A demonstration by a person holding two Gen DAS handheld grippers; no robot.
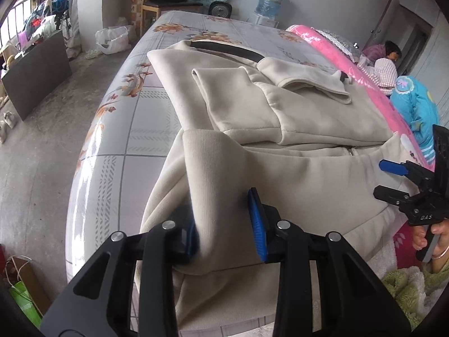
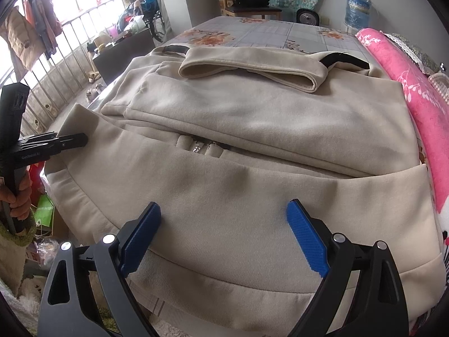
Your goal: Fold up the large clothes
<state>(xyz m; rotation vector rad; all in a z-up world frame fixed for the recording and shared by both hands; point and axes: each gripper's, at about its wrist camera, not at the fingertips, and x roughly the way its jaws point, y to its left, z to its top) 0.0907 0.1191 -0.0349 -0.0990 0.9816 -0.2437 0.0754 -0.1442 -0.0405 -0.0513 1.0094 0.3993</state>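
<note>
"DAS" — on right gripper (image 1: 393, 181), "GenRobot.AI" — on left gripper (image 2: 81, 139)

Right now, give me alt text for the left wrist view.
The left tongs pinch a raised fold of the beige jacket, which lies partly folded on the floral bed. The right tongs hover open at the right edge.

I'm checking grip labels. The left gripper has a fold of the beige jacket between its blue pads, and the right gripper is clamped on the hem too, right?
Not quite. The right gripper is open above the beige jacket, gripping nothing, as the right wrist view shows. The left gripper does have a fold between its pads.
</note>
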